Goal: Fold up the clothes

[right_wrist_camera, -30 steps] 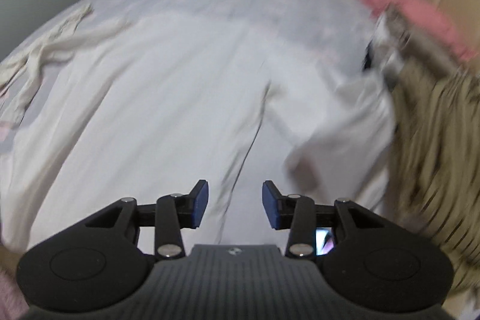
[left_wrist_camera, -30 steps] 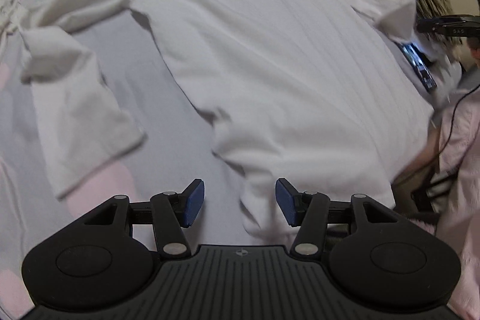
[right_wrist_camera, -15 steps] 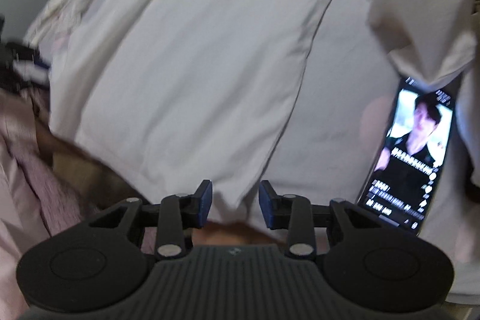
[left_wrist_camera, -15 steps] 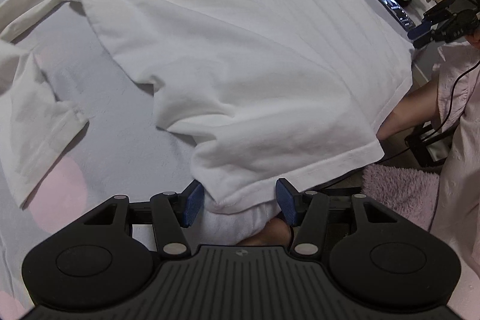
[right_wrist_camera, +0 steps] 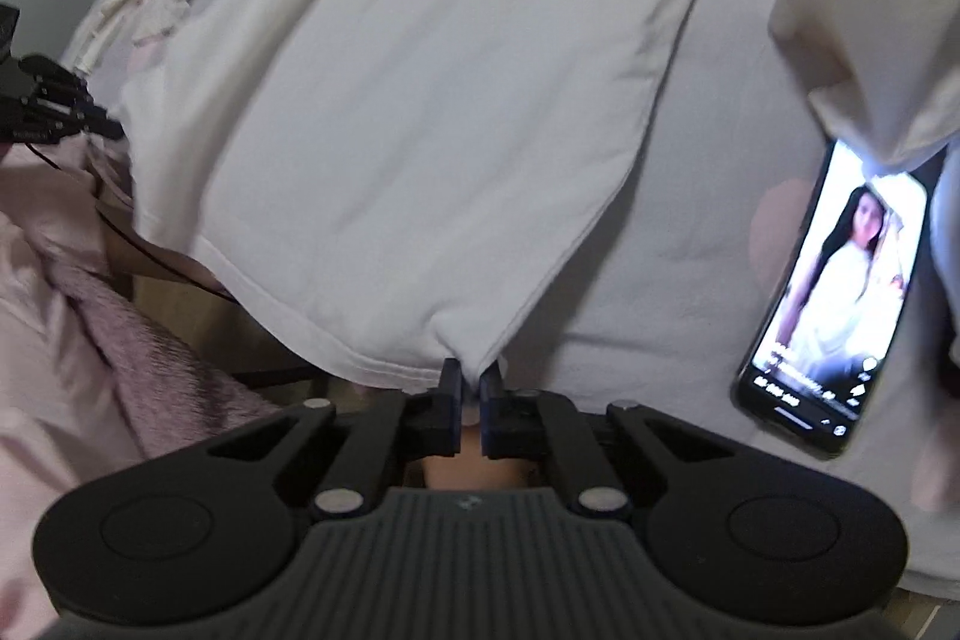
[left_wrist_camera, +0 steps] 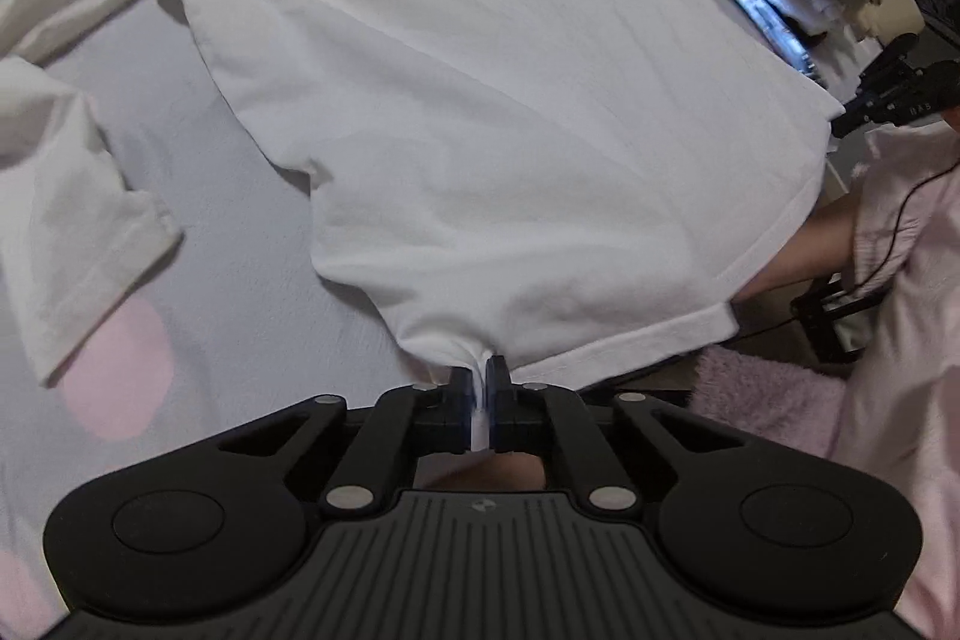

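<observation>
The white shirt (left_wrist_camera: 510,112) lies spread across the grey bedsheet (left_wrist_camera: 240,244), its hem hanging at the near edge of the bed, and now both bottom corners are caught; half a second ago the tongs stood open just short of that hem, and here the left gripper (left_wrist_camera: 478,391) is clenched on the left corner, a pinch of white cloth squeezed up between its blue pads; the right gripper (right_wrist_camera: 471,388) has closed the same way on the other corner, the fabric drawn to a point at its tips; so the reach is over and the grasp is made, and I'd judge the fold itself can start, likely a lift of the hem up toward the collar; one sleeve (left_wrist_camera: 78,220) sprawls loose on the sheet to the left and looks set to need tucking; a lit phone (right_wrist_camera: 840,304) lies on the bed just beside the right corner, worth clearing on the lift.
</observation>
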`<state>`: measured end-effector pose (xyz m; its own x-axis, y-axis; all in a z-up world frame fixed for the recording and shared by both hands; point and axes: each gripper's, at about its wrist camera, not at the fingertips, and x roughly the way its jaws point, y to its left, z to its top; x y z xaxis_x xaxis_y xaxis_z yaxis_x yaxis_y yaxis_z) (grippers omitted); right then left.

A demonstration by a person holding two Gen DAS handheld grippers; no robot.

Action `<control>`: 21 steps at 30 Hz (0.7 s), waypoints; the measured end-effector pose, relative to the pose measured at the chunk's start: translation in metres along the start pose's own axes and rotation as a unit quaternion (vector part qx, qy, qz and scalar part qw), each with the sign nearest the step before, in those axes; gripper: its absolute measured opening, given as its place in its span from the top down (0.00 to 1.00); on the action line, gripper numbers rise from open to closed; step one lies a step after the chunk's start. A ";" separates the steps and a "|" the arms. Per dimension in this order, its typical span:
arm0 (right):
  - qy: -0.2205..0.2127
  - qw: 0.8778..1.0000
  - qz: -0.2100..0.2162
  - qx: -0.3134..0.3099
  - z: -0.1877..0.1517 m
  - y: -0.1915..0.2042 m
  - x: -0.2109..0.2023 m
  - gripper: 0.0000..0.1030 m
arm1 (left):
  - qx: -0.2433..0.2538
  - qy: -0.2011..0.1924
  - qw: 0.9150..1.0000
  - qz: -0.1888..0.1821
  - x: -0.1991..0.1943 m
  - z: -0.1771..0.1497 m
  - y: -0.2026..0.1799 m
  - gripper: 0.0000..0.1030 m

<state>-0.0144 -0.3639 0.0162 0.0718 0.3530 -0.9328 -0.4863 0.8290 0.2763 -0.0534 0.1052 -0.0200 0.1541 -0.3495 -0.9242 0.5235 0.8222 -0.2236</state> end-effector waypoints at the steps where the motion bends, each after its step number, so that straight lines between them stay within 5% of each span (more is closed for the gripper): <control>1: 0.001 1.000 0.000 0.001 0.002 0.001 -0.008 0.94 | -0.004 0.001 1.000 0.001 -0.010 -0.001 -0.002 0.98; 7: 0.047 0.999 -0.028 0.000 0.002 0.001 -0.021 0.94 | -0.042 0.023 0.999 0.000 -0.049 -0.013 0.000 0.99; 14: 0.103 0.993 -0.053 0.011 -0.003 -0.008 0.014 0.94 | -0.112 0.069 0.991 -0.004 -0.011 -0.027 0.024 0.99; 21: 0.134 0.989 -0.065 0.017 -0.007 -0.014 0.043 0.94 | -0.121 0.153 0.981 0.010 0.031 -0.032 0.033 0.96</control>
<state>-0.0104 -0.3634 -0.0294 -0.1041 0.1196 -0.9874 -0.4585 0.8752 0.1543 -0.0581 0.1352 -0.0662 -0.1161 -0.2106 -0.9706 0.3026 0.9233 -0.2366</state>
